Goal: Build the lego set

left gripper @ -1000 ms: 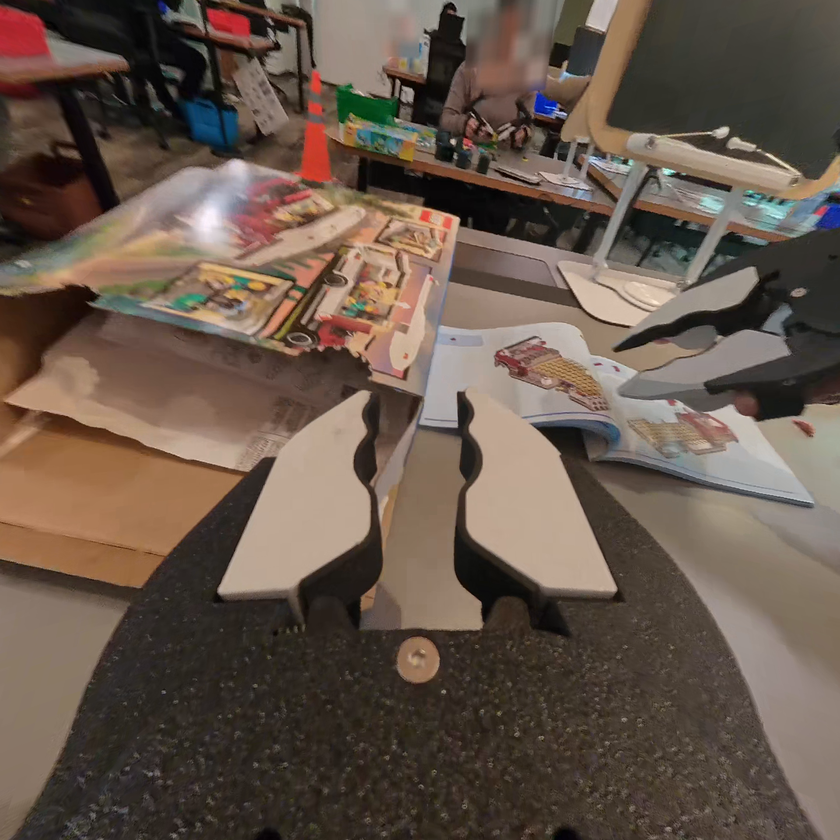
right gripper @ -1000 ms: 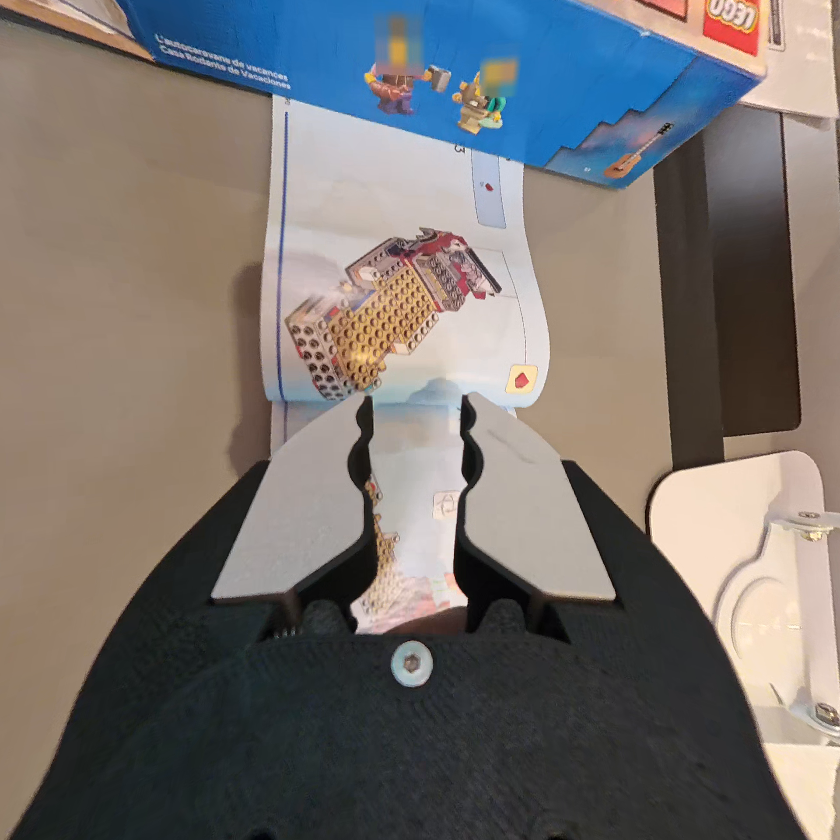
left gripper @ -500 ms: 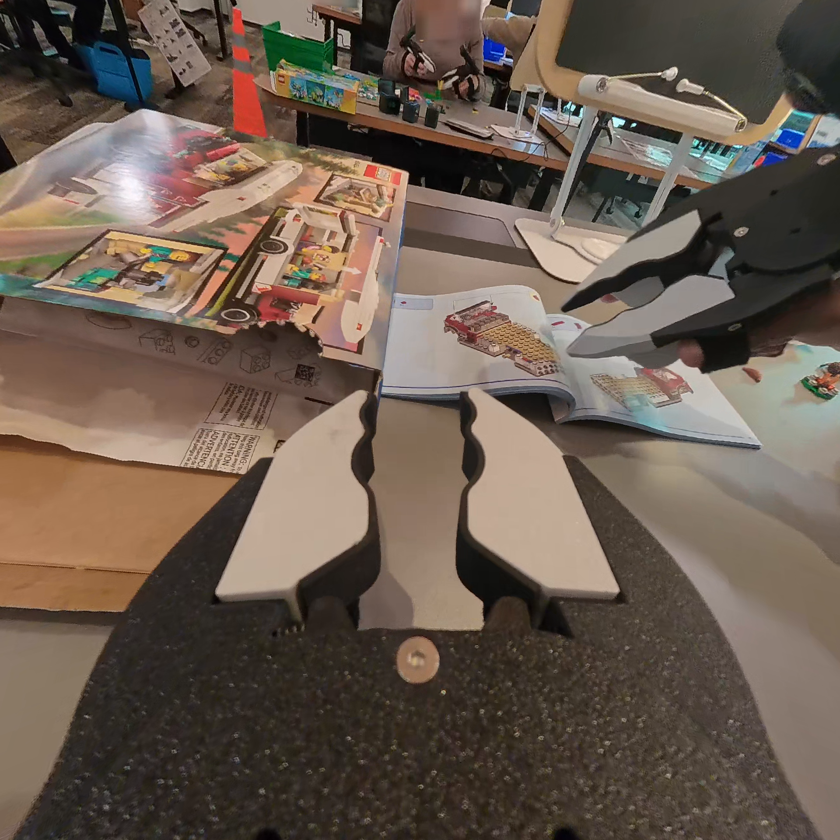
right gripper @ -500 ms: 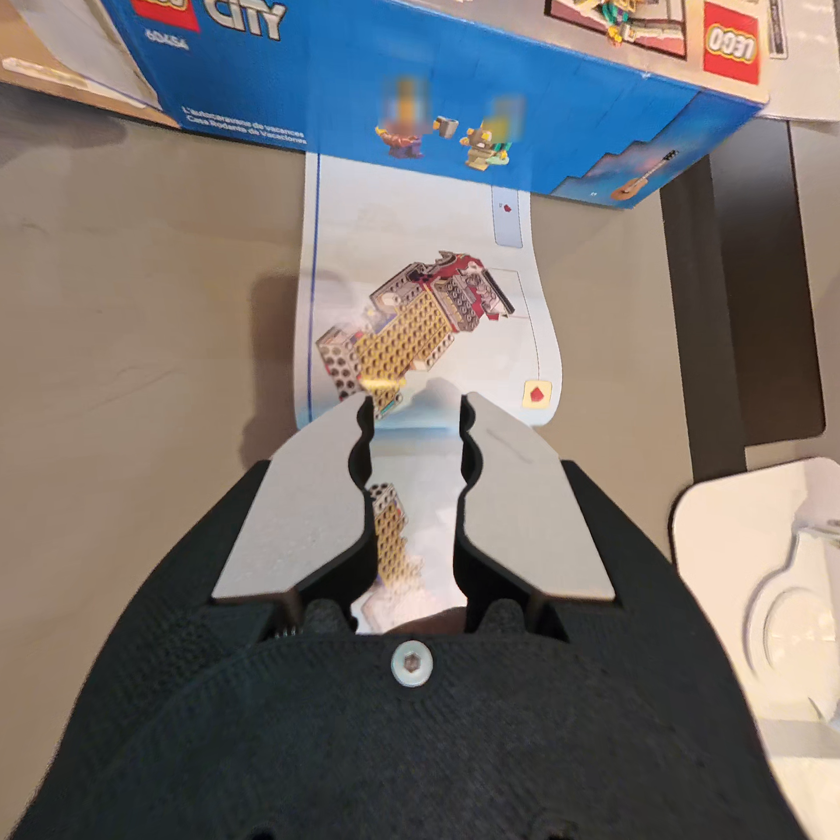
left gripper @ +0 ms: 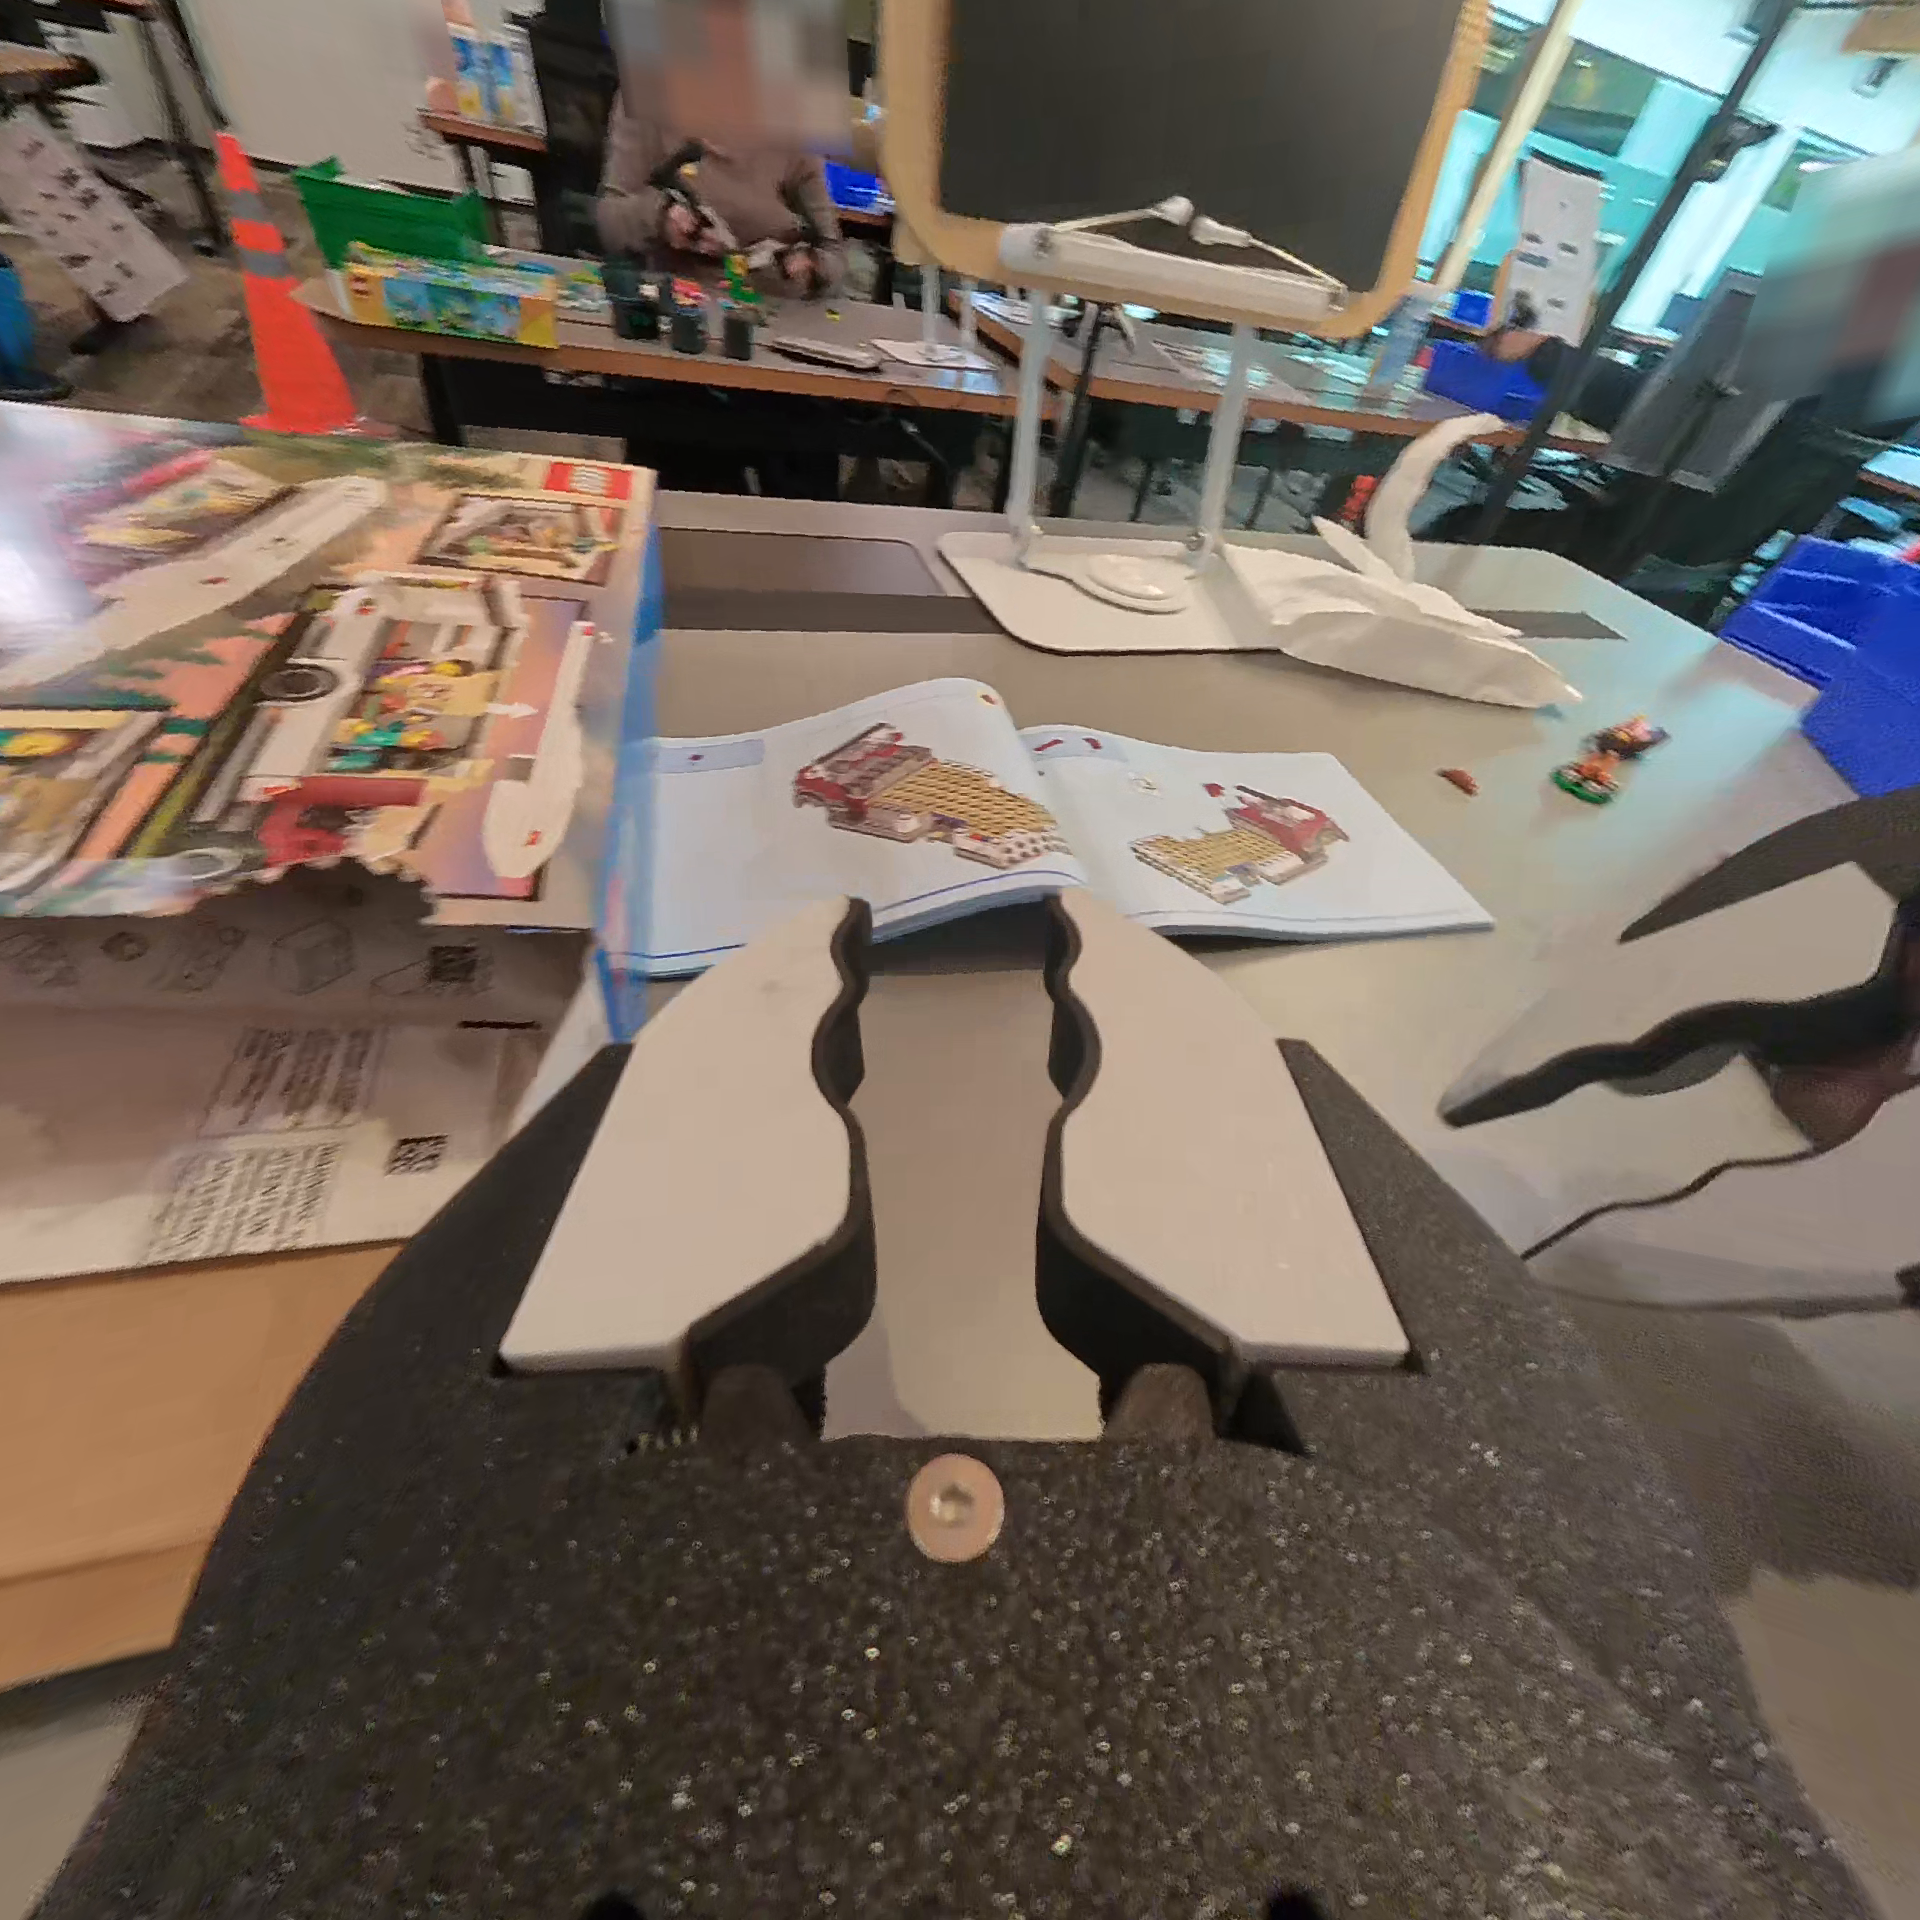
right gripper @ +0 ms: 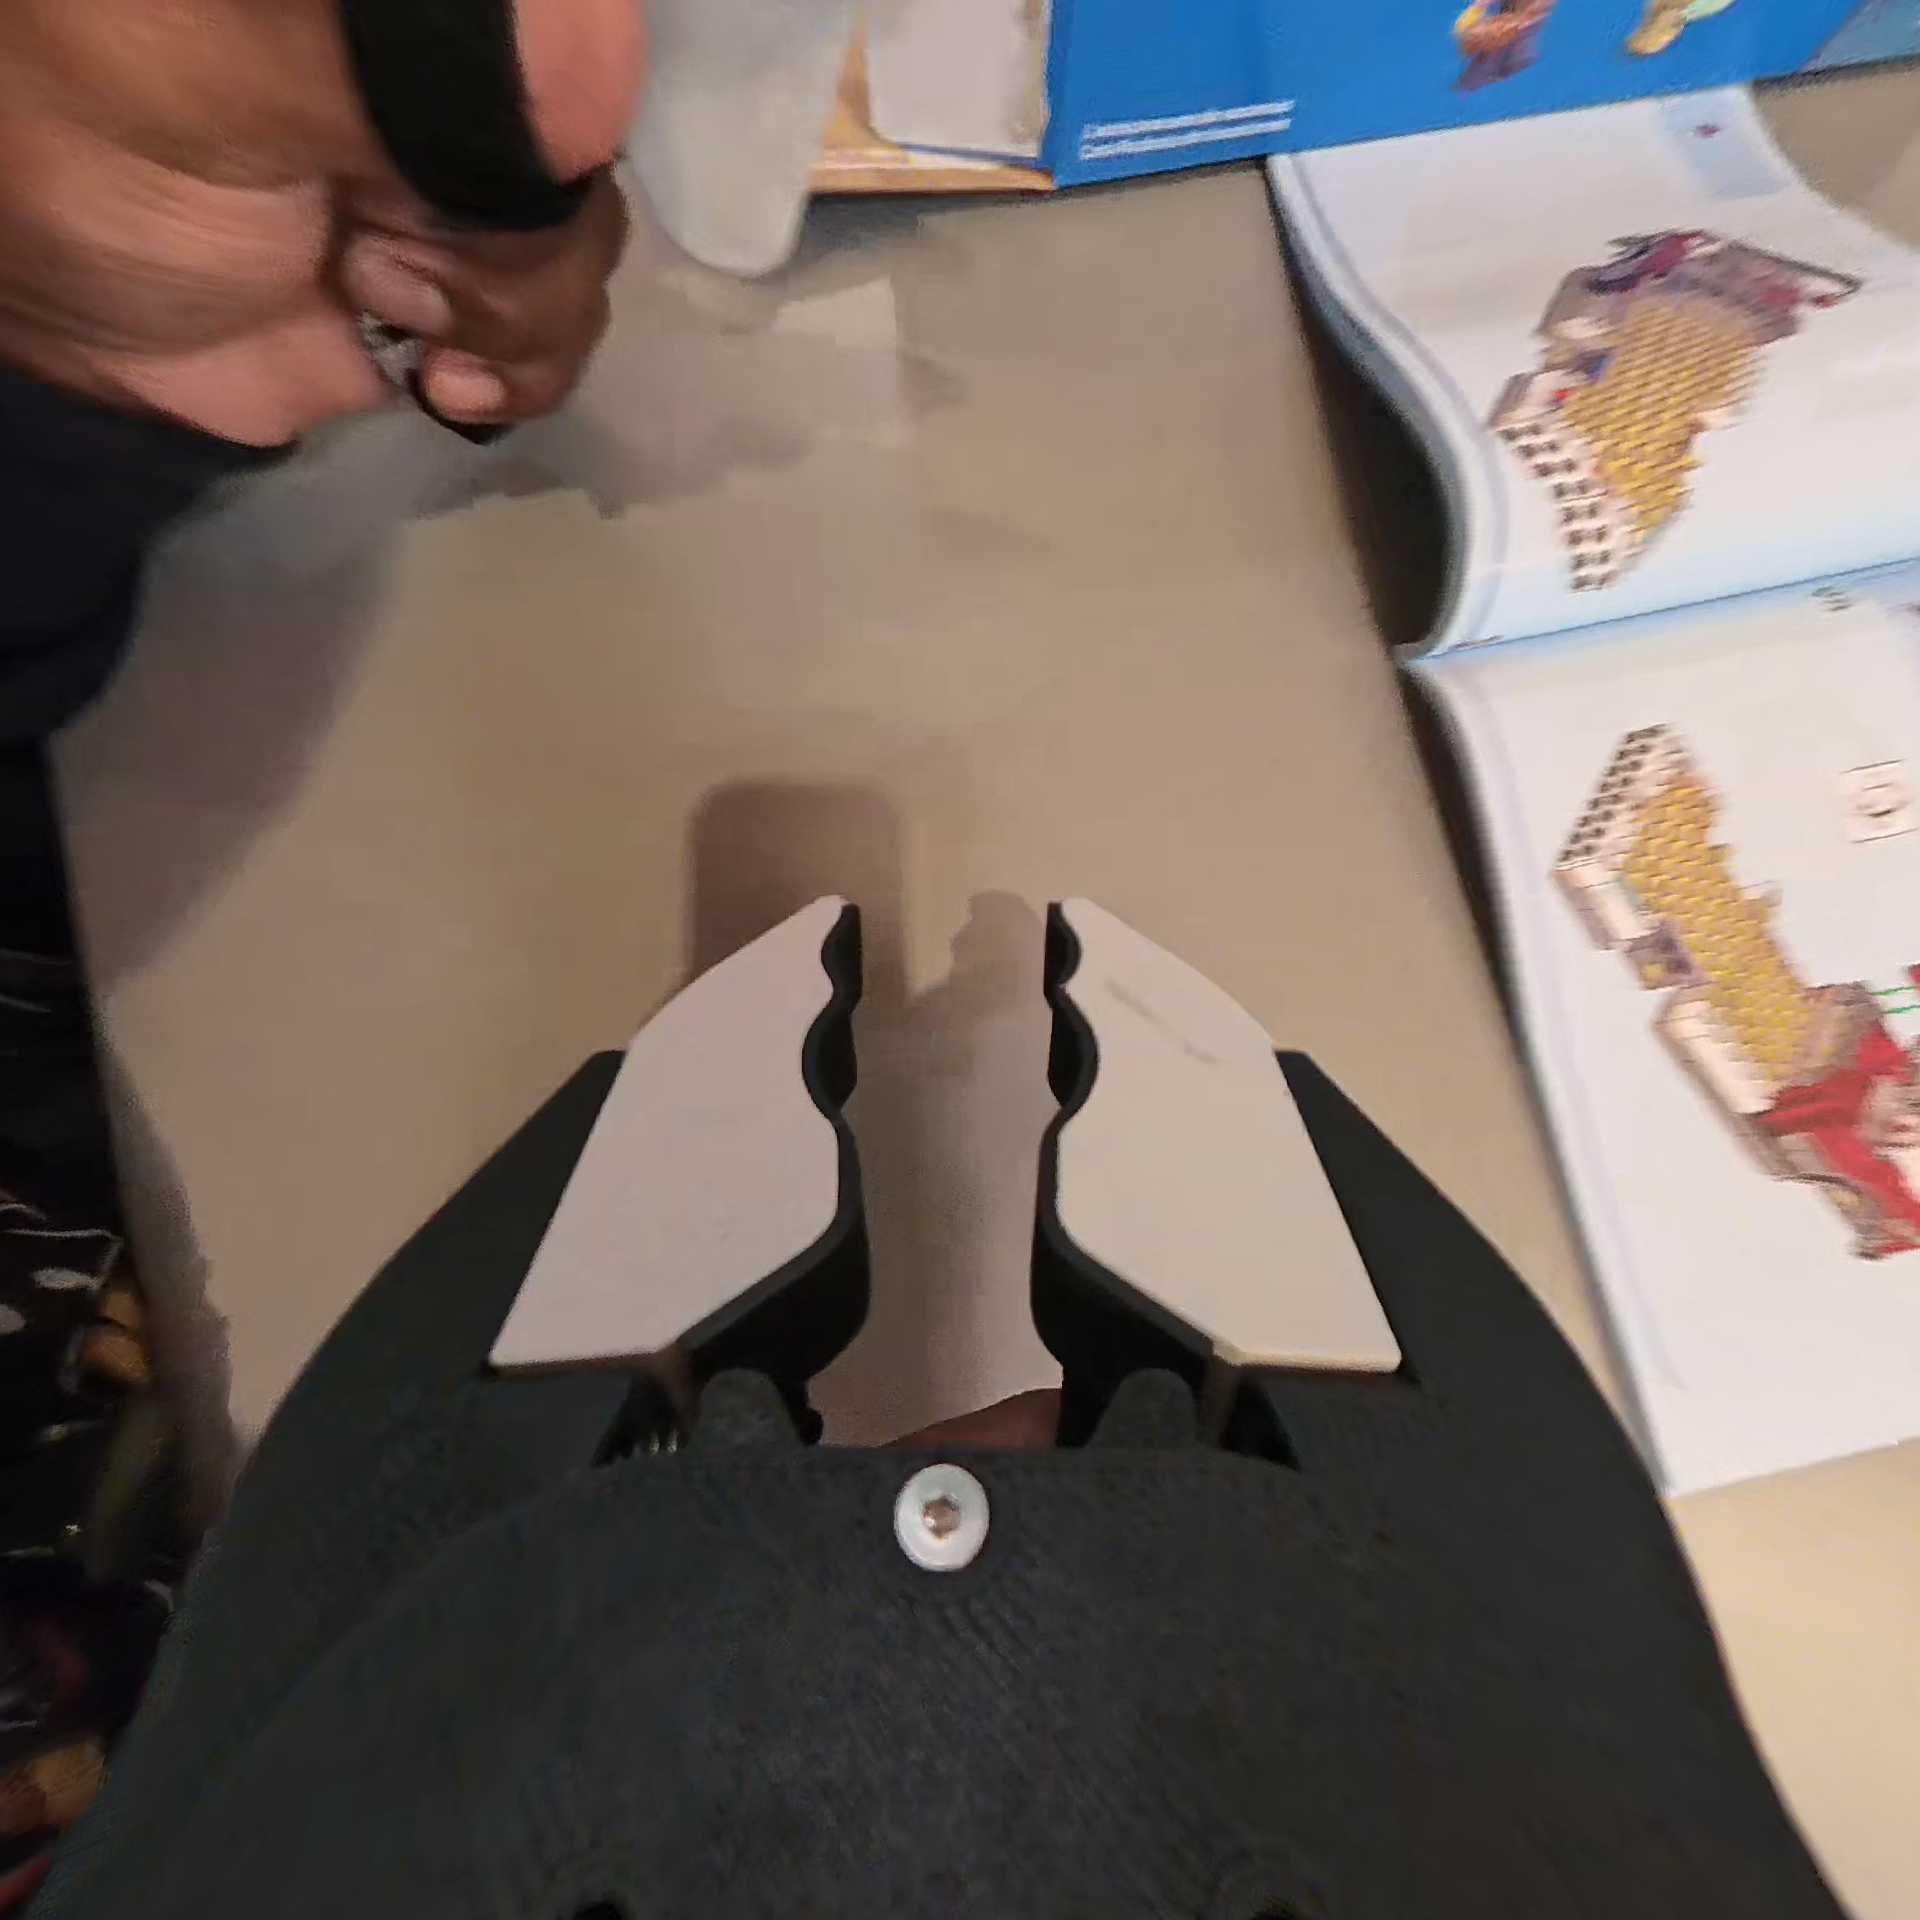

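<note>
Grey worktop (left gripper: 1299, 997) below both tongs. Large toy brick set box (left gripper: 312, 675) lying flat at the left, blue side wall toward the open instruction booklet (left gripper: 1039, 821) just beside it. White stand base (left gripper: 1091, 592) and crumpled white bag (left gripper: 1392, 634) farther back. Small brick figure (left gripper: 1605, 758) near the right edge. Left tongs (left gripper: 954, 920) apart, empty, tips just short of the booklet's near edge. Right tongs (right gripper: 953, 914) apart too, nothing between, above bare worktop with the booklet (right gripper: 1662, 727) at the right. Hand (right gripper: 260, 229) at upper left in the right wrist view.
</note>
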{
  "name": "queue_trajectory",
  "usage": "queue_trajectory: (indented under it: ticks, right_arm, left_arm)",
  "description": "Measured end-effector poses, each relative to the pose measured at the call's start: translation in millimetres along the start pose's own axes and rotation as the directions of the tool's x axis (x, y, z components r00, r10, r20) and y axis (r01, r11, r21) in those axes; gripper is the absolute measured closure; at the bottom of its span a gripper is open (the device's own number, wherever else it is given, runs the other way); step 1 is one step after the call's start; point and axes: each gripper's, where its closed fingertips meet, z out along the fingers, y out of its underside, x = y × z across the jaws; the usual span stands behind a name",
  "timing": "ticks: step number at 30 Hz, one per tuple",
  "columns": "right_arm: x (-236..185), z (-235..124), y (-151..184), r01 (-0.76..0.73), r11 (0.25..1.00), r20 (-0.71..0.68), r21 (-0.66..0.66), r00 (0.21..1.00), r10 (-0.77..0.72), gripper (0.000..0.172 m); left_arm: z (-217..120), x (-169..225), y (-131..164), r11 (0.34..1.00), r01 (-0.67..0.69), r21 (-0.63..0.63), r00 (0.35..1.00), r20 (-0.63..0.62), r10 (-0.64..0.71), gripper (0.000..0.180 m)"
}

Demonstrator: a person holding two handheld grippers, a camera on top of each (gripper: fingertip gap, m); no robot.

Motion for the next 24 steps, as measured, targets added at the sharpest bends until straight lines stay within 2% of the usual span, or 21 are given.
queue_trajectory:
  ticks: [3,7,12,18,22,24]
  right_arm:
    - [-11.5,15.6,9.9,-0.026,1.000,-0.003,0.005,1.000,0.026,0.139]
    - [-5.1,34.7,19.8,-0.060,0.998,-0.030,0.031,0.998,0.061,0.140]
    - [4.7,34.7,18.4,-0.115,0.992,-0.035,0.058,0.993,0.117,0.144]
    - [6.7,33.6,18.3,-0.114,0.991,-0.056,0.067,0.991,0.118,0.138]
    - [1.7,27.2,18.8,-0.089,0.992,-0.082,0.093,0.992,0.097,0.137]
    - [-9.3,22.8,24.3,-0.092,0.992,-0.048,0.082,0.994,0.096,0.137]
  left_arm:
    - [5.3,19.2,7.5,0.999,-0.019,-0.033,0.995,-0.099,0.015,0.148]
    - [12.7,42.5,28.1,0.990,-0.034,-0.134,0.974,-0.225,0.003,0.148]
    - [19.8,48.4,49.2,0.967,-0.081,-0.240,0.968,-0.249,0.019,0.147]
    - [24.0,55.5,61.5,0.942,-0.113,-0.315,0.957,-0.290,0.018,0.148]
    - [27.9,60.2,74.2,0.909,-0.153,-0.388,0.949,-0.313,0.026,0.148]
    - [29.3,62.3,79.3,0.893,-0.162,-0.419,0.945,-0.328,0.017,0.148]
